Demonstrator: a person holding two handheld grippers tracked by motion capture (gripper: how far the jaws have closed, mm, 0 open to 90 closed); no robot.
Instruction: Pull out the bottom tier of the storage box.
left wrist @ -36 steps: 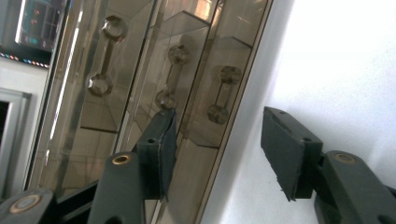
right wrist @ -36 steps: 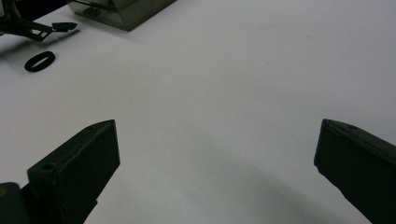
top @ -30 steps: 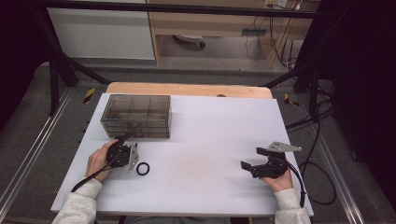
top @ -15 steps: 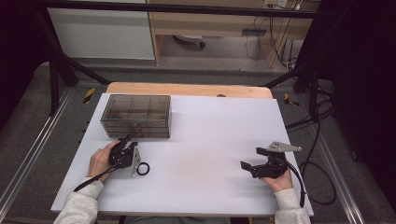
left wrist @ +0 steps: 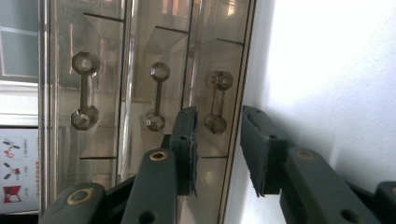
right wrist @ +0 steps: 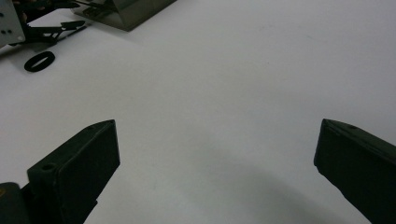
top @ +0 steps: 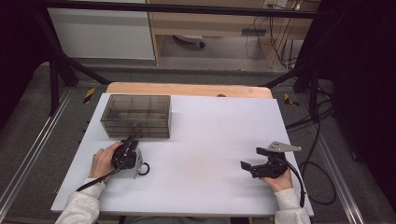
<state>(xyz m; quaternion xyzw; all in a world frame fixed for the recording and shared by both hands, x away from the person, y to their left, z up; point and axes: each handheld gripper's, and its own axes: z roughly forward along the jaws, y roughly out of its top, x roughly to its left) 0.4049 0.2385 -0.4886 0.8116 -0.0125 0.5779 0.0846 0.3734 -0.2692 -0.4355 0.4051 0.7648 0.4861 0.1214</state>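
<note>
White worktop [top: 205,140]. Smoked three-drawer cabinet [top: 136,116] at 10 o'clock. Left tool [left wrist: 217,140], jaws partly spread around nothing, faces the cabinet's bottom drawer handle [left wrist: 217,101]. Black ring [top: 143,169] lies just beside it. Right tool [right wrist: 215,158] at 4 o'clock, jaws spread wide, empty.

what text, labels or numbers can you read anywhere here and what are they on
No readable text in any view.
Sign with small red and black pictures, seen through the clear drawer box in the left gripper view: too blurred to read.
Drawer box, table, both grippers: no labels visible.
</note>
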